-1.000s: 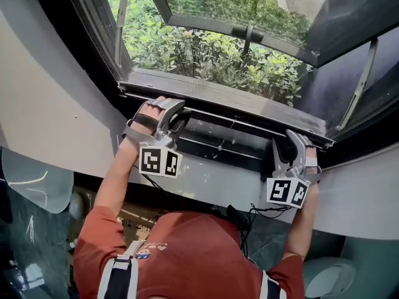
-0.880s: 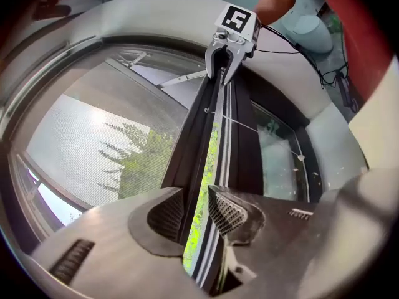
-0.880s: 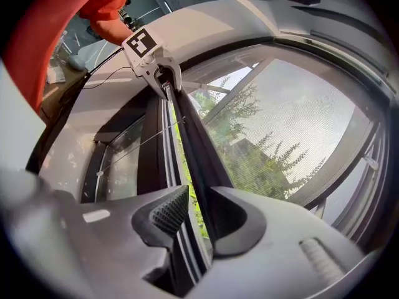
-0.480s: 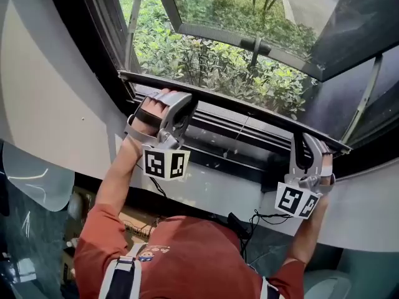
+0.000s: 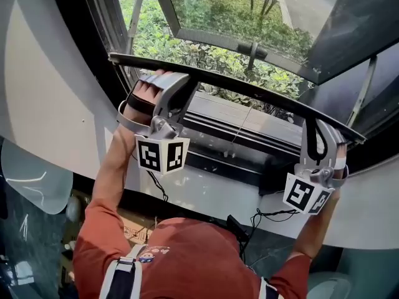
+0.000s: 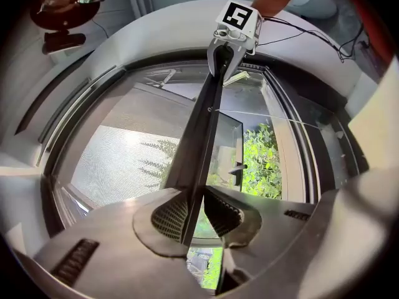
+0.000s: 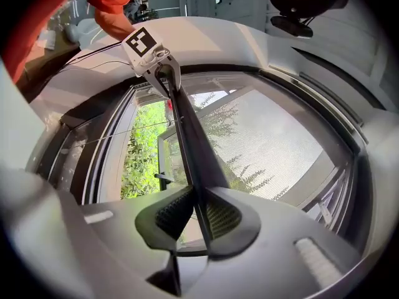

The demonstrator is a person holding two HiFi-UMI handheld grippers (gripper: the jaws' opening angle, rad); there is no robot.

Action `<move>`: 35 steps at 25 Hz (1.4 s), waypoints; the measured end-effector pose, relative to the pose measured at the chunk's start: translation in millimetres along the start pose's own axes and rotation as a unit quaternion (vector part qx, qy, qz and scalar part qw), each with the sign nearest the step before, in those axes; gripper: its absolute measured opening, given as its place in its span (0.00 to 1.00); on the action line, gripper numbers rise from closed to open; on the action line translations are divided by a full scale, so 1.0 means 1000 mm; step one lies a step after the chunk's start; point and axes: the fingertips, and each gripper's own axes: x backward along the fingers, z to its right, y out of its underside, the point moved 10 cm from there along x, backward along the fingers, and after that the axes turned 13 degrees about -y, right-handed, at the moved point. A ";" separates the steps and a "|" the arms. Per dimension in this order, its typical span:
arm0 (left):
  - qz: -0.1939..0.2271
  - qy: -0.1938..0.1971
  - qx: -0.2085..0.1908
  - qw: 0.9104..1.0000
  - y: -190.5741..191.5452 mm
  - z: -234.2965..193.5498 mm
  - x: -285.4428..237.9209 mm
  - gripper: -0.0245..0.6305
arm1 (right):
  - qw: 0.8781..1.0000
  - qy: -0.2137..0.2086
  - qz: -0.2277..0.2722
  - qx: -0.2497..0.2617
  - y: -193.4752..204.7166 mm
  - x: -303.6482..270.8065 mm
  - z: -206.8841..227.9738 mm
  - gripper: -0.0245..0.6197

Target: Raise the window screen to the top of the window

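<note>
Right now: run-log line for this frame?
phase: raise screen | left gripper: just closed, clamped on screen bar | right gripper: just closed, clamped on same bar | bar: above bottom frame, not yet at top

The window screen bar (image 5: 249,94) is coloured black, the marker cubes (image 5: 162,155) are patterned in black-and-white squares, the shirt (image 5: 187,254) rust-red, the shrubs (image 5: 187,52) green.
</note>
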 end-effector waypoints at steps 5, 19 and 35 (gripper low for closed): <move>0.009 -0.021 -0.011 1.000 -0.005 -0.020 -0.011 0.16 | 1.000 0.021 0.006 0.014 -0.004 0.000 0.022 0.14; 0.043 -0.098 -0.024 0.994 -0.018 -0.080 -0.045 0.18 | 0.996 0.079 0.020 0.045 -0.024 -0.002 0.092 0.15; 0.066 -0.126 -0.030 0.989 -0.030 -0.140 -0.077 0.20 | 0.990 0.118 0.034 0.064 -0.043 0.000 0.156 0.17</move>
